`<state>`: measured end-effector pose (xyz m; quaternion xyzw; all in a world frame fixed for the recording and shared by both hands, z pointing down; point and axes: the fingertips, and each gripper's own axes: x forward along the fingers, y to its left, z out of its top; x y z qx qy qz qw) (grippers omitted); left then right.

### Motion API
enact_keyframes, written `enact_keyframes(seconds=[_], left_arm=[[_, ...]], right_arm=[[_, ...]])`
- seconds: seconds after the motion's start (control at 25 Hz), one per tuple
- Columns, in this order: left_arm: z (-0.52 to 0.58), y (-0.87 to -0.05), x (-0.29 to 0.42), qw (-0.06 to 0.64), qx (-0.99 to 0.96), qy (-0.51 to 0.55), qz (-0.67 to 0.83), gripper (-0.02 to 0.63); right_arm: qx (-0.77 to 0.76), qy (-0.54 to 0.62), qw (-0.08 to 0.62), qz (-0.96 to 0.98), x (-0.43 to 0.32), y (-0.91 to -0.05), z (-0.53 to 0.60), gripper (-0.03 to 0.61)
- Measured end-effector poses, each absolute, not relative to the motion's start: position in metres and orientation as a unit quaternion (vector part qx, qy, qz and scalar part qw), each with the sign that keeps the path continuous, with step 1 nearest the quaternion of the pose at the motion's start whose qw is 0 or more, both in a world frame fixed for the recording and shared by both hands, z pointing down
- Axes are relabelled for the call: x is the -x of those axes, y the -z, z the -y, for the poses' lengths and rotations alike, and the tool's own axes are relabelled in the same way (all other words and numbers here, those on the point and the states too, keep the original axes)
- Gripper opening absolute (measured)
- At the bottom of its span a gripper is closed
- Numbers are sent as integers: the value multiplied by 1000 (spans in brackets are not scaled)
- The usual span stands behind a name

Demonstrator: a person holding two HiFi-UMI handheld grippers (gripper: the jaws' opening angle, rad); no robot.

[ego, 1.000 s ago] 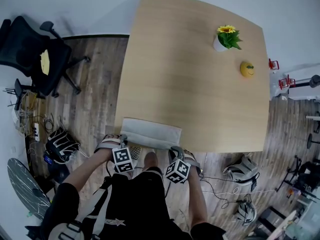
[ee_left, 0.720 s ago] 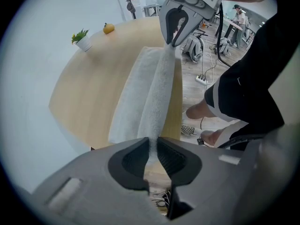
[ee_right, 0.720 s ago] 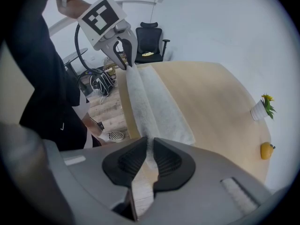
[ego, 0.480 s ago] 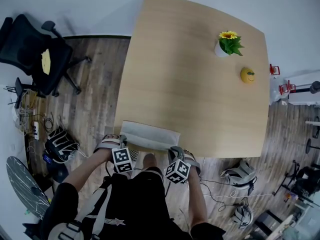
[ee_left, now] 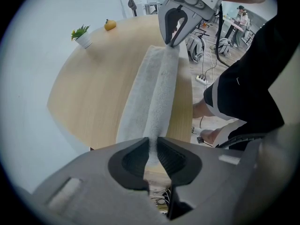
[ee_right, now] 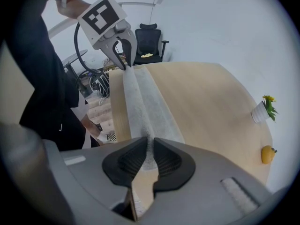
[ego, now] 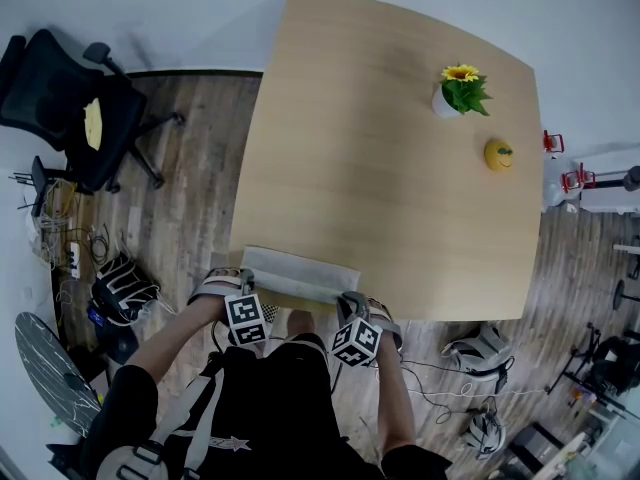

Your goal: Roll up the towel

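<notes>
My left gripper (ee_left: 151, 146) and right gripper (ee_right: 150, 149) each pinch the towel (ego: 300, 274) along its near edge. I judge the roll barely started, with most lying flat on the table (ego: 380, 148).

A black short-sleeved top (ego: 270, 388) is worn, crossed by pale grey harness straps (ego: 195, 418) on which a small star is printed. A tiny white logo is seen on the dark clothing (in the left gripper view only). The left gripper (ego: 245, 280) and right gripper (ego: 350, 304) are moulded in grey, fitted with dark ribbed pads (ee_left: 171, 156) and topped by a cube (ego: 247, 320) of black-and-white square markers. Pale striped bands, possibly gloves (ego: 215, 286), are seen at the hands. A black cable (ee_right: 77, 39) is attached to the left gripper.
</notes>
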<state>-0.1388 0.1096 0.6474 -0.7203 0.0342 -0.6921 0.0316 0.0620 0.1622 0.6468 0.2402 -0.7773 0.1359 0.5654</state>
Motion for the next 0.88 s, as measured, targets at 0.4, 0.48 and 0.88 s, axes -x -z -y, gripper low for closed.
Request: enact_keyframes(seconds=[0.4, 0.48, 0.88], left_arm=[[-98, -649, 136, 32, 718, 694, -33, 69], [-95, -650, 135, 32, 718, 695, -34, 69], [-85, -659, 132, 36, 718, 694, -30, 69]], right_arm=[[-238, -136, 563, 779, -64, -650, -152, 53], [-239, -138, 562, 780, -65, -652, -150, 52], [-247, -142, 556, 781, -67, -658, -141, 52]])
